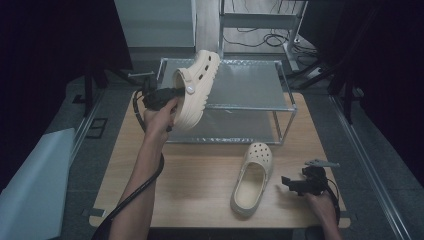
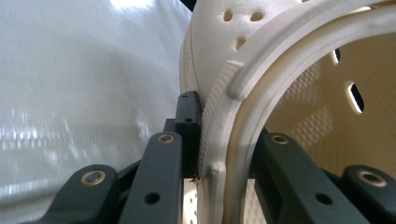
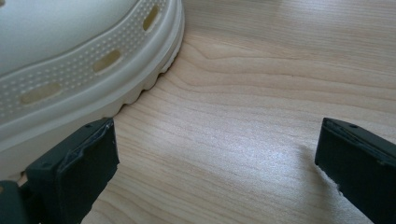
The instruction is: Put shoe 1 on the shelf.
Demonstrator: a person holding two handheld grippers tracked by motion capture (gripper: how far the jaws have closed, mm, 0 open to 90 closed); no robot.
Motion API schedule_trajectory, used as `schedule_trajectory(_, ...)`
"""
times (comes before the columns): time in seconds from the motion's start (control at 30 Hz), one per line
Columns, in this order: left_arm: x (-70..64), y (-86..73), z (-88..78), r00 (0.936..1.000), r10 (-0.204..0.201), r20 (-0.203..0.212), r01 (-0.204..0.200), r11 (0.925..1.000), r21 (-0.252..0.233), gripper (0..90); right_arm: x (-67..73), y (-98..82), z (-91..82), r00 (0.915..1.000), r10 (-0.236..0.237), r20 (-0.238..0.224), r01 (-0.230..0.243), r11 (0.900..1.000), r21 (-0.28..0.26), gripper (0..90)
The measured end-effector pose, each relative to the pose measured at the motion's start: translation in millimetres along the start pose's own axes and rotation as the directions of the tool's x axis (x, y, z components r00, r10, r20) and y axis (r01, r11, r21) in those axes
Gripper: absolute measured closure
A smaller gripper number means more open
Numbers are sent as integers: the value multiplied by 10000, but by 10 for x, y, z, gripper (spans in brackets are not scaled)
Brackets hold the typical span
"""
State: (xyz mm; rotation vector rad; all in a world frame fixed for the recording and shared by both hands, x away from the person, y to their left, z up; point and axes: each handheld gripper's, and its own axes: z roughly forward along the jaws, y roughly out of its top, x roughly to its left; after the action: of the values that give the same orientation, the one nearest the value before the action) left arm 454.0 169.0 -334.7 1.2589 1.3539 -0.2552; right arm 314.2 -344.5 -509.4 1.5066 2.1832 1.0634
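A cream clog [image 1: 196, 87] hangs tilted in the air over the left end of a metal two-shelf rack [image 1: 280, 107], toe toward the back. My left gripper [image 1: 172, 95] is shut on the rim of its opening; the left gripper view has the clog's side wall [image 2: 219, 135] pinched between the two black jaws. A second cream clog [image 1: 252, 178] lies flat on the wooden table [image 1: 200, 175], toe toward the rack. My right gripper [image 1: 289, 183] rests just right of it, open, with bare wood between its fingertips [image 3: 93, 154] and the clog's ribbed sole [image 3: 84, 74] beside them.
The rack stands at the table's far edge, its upper shelf a bare grey sheet. A pale board [image 1: 35, 185] leans off the table's left side. Cables [image 1: 260, 37] and frame legs lie on the floor behind. Dark curtains close both sides.
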Motion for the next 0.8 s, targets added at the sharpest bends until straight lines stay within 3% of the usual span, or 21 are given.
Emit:
schedule_trajectory(0.23,39,145,123,9986,-461,-257,439,9957,-817,761,-8,2,-3,9997,199,-164,-200,9998,-70,0)
schedule_trajectory(0.47,52,270,242,9961,-539,-697,450,9913,-1233,761,-15,2,-1,9994,254,-226,-255,9997,-48,0)
schedule_trajectory(0.8,165,410,413,9879,-737,-1364,497,9838,-1720,759,-26,1,3,9995,217,-244,-218,9998,-16,0)
